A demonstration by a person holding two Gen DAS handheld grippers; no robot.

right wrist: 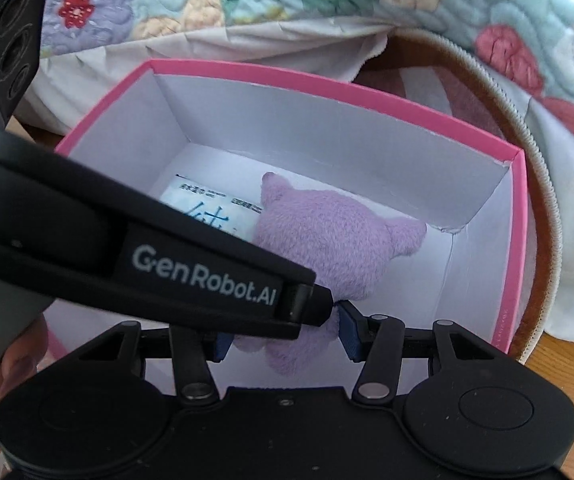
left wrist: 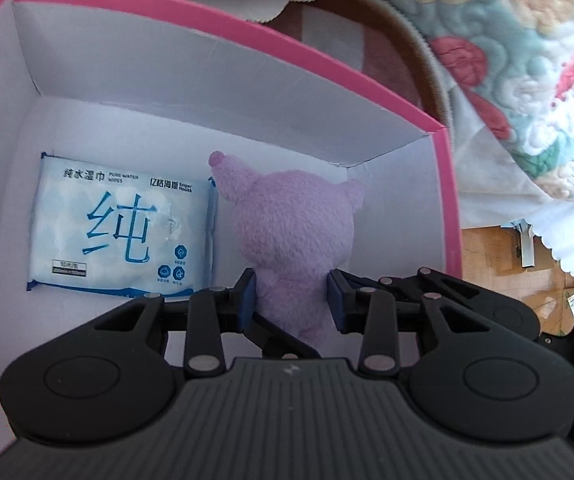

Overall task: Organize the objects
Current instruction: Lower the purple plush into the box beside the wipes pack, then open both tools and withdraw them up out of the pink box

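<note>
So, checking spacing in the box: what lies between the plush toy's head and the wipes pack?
Nothing: in the left wrist view the purple plush toy sits right against the wet wipes pack, its ear overlapping the pack's edge.

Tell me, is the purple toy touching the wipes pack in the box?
Cannot tell. In the left wrist view the toy's ear overlaps the wipes pack's edge, but that may be only overlap; the toy hangs in the left gripper.
</note>
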